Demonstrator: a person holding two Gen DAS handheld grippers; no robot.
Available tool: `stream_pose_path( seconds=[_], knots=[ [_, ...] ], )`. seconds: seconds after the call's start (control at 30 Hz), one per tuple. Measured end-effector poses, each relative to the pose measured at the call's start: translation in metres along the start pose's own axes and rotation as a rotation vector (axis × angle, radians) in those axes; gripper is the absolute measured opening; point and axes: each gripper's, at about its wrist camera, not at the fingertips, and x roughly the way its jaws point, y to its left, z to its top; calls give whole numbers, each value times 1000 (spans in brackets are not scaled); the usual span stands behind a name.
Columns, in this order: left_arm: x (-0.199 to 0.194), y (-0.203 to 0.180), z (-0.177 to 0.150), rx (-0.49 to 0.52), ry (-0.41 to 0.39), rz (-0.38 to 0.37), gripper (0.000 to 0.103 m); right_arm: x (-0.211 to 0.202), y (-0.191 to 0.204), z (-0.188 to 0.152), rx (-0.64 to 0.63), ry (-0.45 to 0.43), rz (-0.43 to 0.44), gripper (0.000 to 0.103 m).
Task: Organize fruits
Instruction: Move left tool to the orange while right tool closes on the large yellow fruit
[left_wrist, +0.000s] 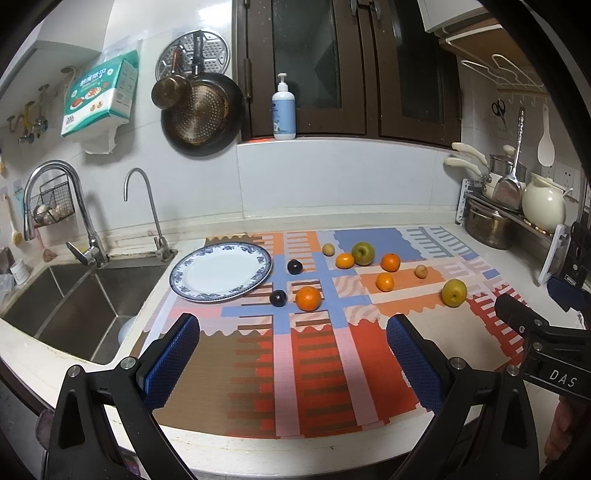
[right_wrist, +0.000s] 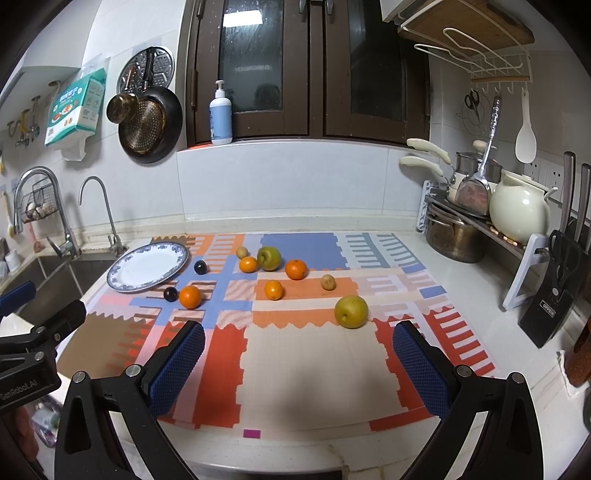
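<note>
A white plate with a blue rim (left_wrist: 255, 275) (right_wrist: 168, 273) lies empty at the mat's back left. Loose fruit lies on the patterned mat (left_wrist: 317, 354) (right_wrist: 310, 354): several oranges, the nearest (left_wrist: 308, 298) (right_wrist: 190, 297), two dark plums (left_wrist: 277, 298) (left_wrist: 294, 266), two green-yellow apples (left_wrist: 454, 292) (right_wrist: 351, 311) (left_wrist: 363, 253) (right_wrist: 269, 258), and two small tan fruits (left_wrist: 421, 271) (right_wrist: 328, 282). My left gripper (left_wrist: 293, 363) is open and empty above the mat's front. My right gripper (right_wrist: 299, 369) is open and empty, just short of the near apple.
A steel sink (left_wrist: 74, 302) with two taps lies left of the mat. A rack with pots and a cream kettle (right_wrist: 517, 210) stands at the right, with a knife block (right_wrist: 554, 295) nearer. A soap bottle (left_wrist: 283, 110) stands on the window sill.
</note>
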Motion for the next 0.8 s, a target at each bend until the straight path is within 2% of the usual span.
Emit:
stream_pose_path(
  seconds=[0.23, 0.43, 0.57, 0.8],
  knots=[
    [11, -6, 1, 26, -5, -38, 103, 7, -2, -1, 6, 15, -14, 103],
    [28, -13, 6, 70, -11, -109, 103, 19, -5, -1, 14, 40, -45, 102],
    [49, -18, 16, 104, -4, -164, 102, 30, -5, 1, 25, 54, -71, 102],
    [95, -41, 37, 177, 17, -265, 95, 55, -15, 8, 79, 70, -126, 103]
  ],
)
